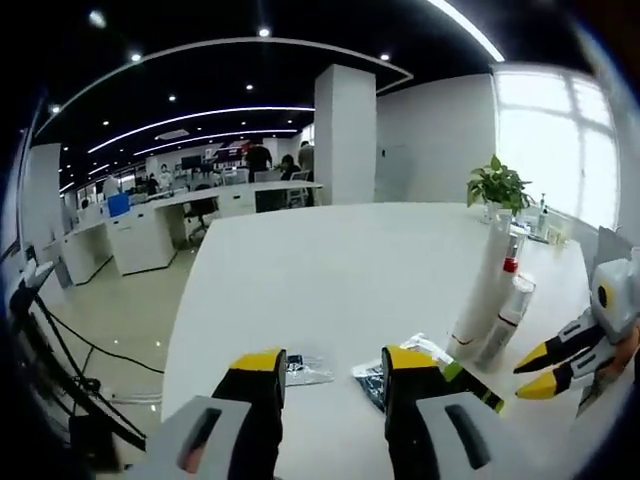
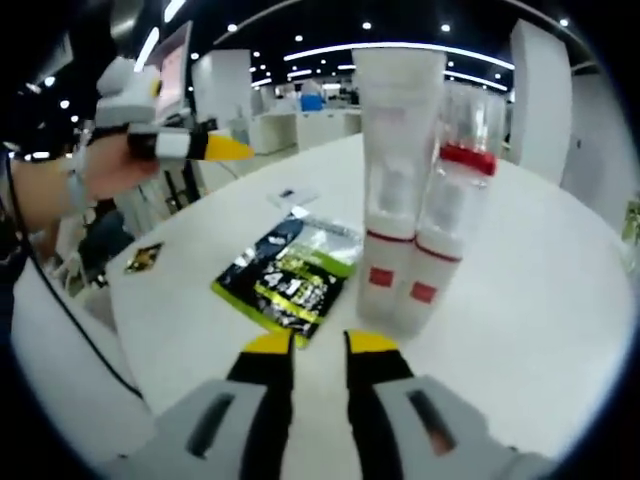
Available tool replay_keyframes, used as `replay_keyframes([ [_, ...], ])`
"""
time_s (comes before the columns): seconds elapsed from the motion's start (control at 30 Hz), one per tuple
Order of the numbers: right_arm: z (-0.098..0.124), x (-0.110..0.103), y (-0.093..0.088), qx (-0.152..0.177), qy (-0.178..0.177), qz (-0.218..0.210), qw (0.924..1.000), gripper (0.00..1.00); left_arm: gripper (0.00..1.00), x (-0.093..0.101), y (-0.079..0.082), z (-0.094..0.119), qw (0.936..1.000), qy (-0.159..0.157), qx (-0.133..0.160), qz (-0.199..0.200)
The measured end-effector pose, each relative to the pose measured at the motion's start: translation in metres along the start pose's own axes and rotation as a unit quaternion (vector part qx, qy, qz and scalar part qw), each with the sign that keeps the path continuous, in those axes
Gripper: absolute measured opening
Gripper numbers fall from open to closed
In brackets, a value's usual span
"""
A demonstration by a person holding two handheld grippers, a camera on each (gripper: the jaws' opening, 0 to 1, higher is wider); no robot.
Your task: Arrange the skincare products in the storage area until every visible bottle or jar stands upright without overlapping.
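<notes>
- While both claws hang over the white surface (image 1: 330, 270), neither holds anything: the left claw (image 1: 325, 365) stands with its jaws well apart, and the right claw (image 2: 321, 348) has its jaws drawn close but with a bare gap between them.
- Just ahead of the right claw and a little to its left lies a flat black-and-green sachet (image 2: 290, 268); it looks thin, soft and floppy, so pinching an edge would likely suit it better than a squeeze from above.
- Just ahead and slightly to its right stand the two task items, upright and touching side by side: a tall white tube (image 2: 397, 180) and a clear bottle with a red collar (image 2: 448, 210).
- Judging by their look, both are light plastic, smooth and likely slippery, tall for their footing and easy to tip; a hold low on the body, below the red bands, seems safest.
- Because they touch, parting them means nudging one without toppling its neighbour.
- Farther left of the right claw sit two small packets (image 2: 143, 258), apart from the sachet.
- Beyond the left claw, at the surface's far right edge, a potted plant (image 1: 498, 186) stands.
</notes>
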State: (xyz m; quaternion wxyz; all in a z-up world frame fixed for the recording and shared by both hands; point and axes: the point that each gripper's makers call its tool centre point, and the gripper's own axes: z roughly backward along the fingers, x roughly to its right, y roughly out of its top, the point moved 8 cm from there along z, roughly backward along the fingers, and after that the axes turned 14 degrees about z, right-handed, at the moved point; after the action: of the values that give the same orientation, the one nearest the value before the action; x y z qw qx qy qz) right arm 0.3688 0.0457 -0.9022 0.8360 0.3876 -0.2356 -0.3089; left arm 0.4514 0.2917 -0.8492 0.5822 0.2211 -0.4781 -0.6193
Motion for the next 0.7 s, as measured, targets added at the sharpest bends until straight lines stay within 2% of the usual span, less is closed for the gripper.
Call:
replay_keyframes([
  [0.17,0.002,0.000,0.004,0.004,0.003,0.000,1.0000,0.18,0.48,-0.012,0.006,-0.019,0.9994,0.030,-0.014,0.004],
  [0.37,0.005,0.003,0.006,0.006,-0.001,-0.003,1.0000,0.18,0.52,-0.023,0.009,-0.040,0.9971,0.055,-0.049,0.019],
  [0.53,0.008,0.005,0.008,0.007,-0.003,-0.006,1.0000,0.18,0.54,-0.028,0.008,-0.058,0.9926,0.065,-0.099,0.027],
  [0.6,0.009,0.005,0.008,0.009,-0.003,-0.008,0.9999,0.18,0.54,-0.027,0.005,-0.068,0.9875,0.063,-0.140,0.038],
  [0.63,0.009,0.006,0.009,0.009,-0.003,-0.009,0.9999,0.18,0.54,-0.027,0.004,-0.070,0.9867,0.062,-0.145,0.039],
  [0.7,0.009,0.006,0.009,0.009,-0.004,-0.007,0.9999,0.18,0.56,-0.026,0.001,-0.081,0.9803,0.065,-0.180,0.048],
])
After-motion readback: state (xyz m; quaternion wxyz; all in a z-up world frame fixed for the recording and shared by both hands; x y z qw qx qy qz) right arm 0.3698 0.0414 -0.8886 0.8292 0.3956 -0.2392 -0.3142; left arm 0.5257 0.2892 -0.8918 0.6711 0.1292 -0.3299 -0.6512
